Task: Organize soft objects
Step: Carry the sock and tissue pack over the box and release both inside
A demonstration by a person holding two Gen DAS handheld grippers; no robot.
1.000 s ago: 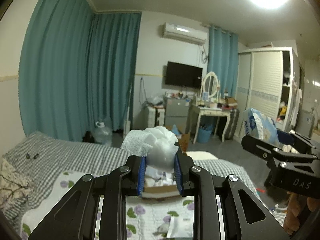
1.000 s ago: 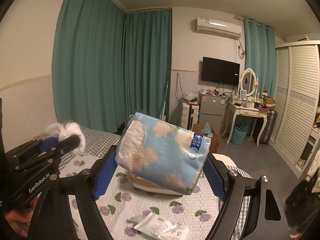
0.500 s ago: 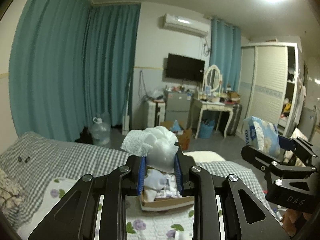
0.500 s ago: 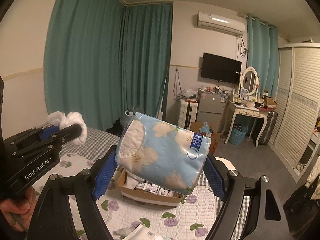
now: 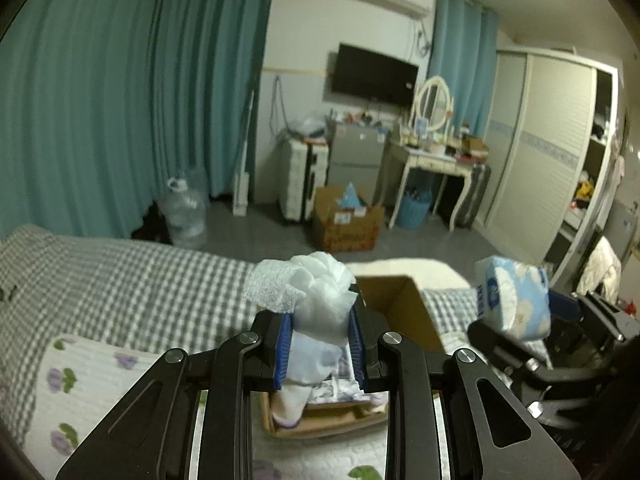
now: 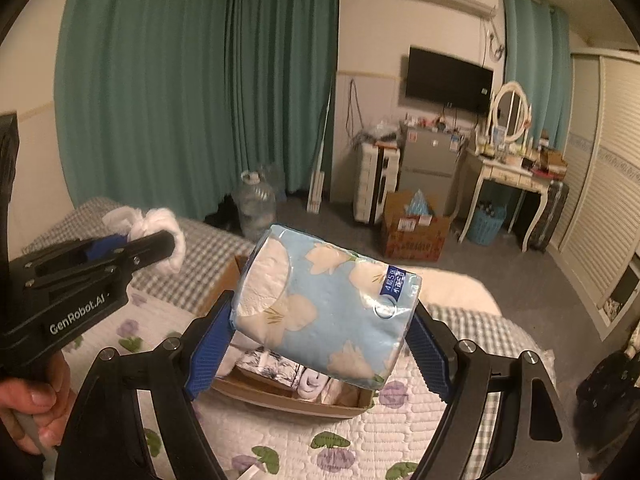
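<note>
I am looking over a bed with a floral quilted cover (image 6: 400, 432); on it an open brown cardboard box (image 6: 280, 396) is lying half hidden. My right gripper (image 6: 320, 336) is clamping a blue flowered tissue pack (image 6: 324, 312) above it. My left gripper (image 5: 320, 352) is pinching a crumpled white foam wad (image 5: 316, 296), its lower end blurring into the box contents.

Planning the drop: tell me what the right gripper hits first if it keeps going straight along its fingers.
Probably the open cardboard box on the bed, just ahead below the tissue pack the right gripper holds; depth is uncertain.
</note>
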